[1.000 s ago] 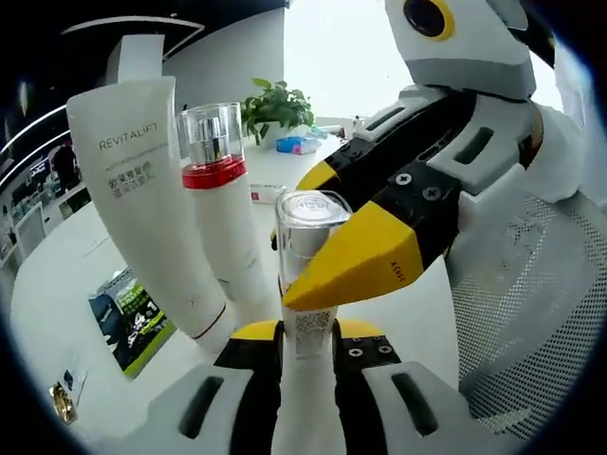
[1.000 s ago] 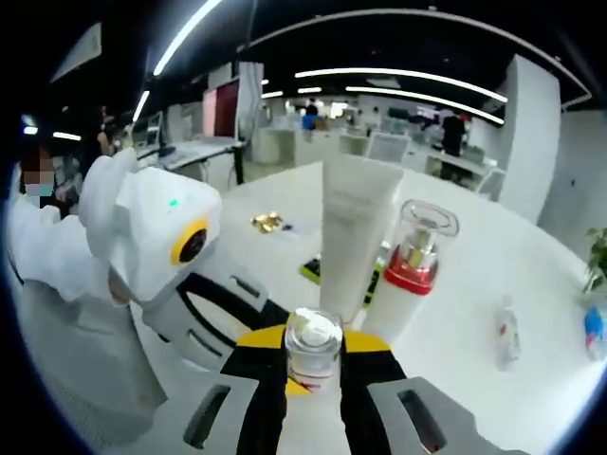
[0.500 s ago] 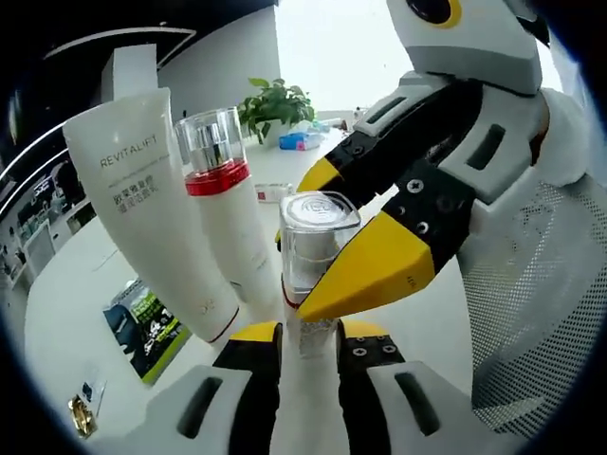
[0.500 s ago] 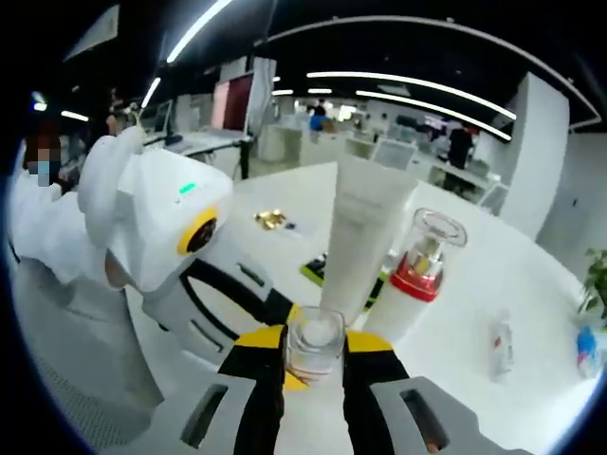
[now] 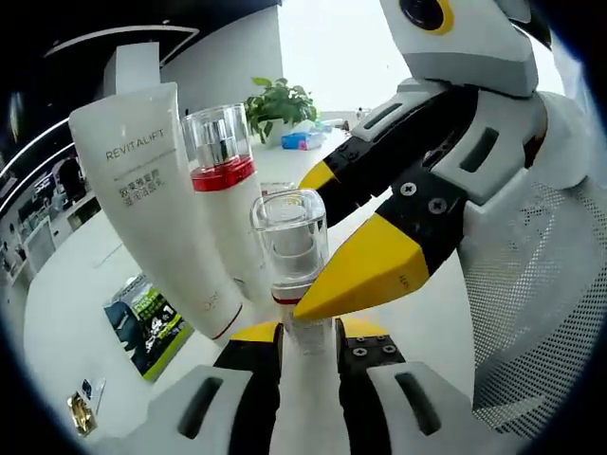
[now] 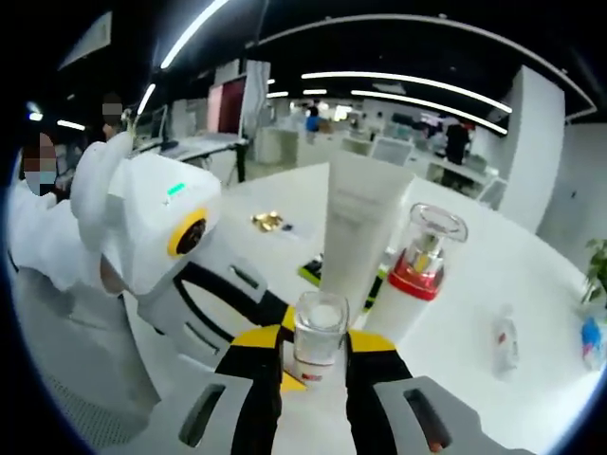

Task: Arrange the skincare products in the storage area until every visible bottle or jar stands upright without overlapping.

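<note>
- Two tools grip one small white bottle with a clear square cap (image 5: 289,248), and it stands upright between them.
- The left tool (image 5: 305,334) has its yellow-tipped jaws clenched on the lower body of this bottle.
- The right tool (image 6: 314,343) clamps the same bottle (image 6: 317,334) from the other side, just under the clear cap.
- In the left gripper view, the right tool (image 5: 365,261) comes in from the right, and its yellow tip touches the bottle below the cap.
- In the right gripper view, the left tool (image 6: 270,327) comes in from the left.
- Just behind the held bottle stands a tall white bottle with a red band and a clear cap (image 5: 221,166).
- Beside that one stands a big white squeeze tube with grey letters (image 5: 152,209), cap end down and leaning a little.
- All these stand on a white round counter (image 6: 474,275).
- A green and dark leaflet (image 5: 142,318) lies flat on the counter next to the tube.
- A green potted plant (image 5: 277,104) sits at the far edge of the counter.
</note>
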`<state>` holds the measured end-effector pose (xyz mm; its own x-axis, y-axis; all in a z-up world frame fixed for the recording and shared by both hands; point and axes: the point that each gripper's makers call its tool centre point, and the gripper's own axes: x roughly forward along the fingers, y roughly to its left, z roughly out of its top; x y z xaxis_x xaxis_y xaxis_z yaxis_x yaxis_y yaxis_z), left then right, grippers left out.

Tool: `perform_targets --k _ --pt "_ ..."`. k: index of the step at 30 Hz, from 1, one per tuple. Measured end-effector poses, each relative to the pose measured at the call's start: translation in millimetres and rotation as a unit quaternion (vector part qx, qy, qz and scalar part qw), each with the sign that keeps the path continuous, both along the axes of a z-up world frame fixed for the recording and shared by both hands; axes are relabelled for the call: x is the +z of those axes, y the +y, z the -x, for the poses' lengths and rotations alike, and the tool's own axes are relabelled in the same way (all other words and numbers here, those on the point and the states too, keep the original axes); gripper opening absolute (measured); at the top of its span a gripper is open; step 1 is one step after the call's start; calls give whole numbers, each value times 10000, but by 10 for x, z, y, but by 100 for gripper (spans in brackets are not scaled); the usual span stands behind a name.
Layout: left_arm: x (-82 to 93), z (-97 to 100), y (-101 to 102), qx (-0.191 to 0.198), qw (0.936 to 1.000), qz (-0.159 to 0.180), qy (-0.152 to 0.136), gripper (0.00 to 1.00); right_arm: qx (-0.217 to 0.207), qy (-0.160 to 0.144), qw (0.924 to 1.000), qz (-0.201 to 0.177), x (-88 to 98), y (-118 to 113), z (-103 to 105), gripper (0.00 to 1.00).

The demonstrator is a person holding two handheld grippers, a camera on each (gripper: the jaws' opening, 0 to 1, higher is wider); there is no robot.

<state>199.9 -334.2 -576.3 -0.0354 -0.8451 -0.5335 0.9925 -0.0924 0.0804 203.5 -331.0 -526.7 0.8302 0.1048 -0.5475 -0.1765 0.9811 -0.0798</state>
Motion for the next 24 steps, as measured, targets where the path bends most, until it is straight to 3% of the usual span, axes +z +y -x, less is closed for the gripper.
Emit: perform_targets --k 6,24 --pt "11 -100 30 231 9997 -14 40 20 -155 100 9996 -223 -79 -72 90 14" --pt "-64 -96 81 264 9993 -272 9 12 -36 379 9992 -124 -215 -72 96 7"
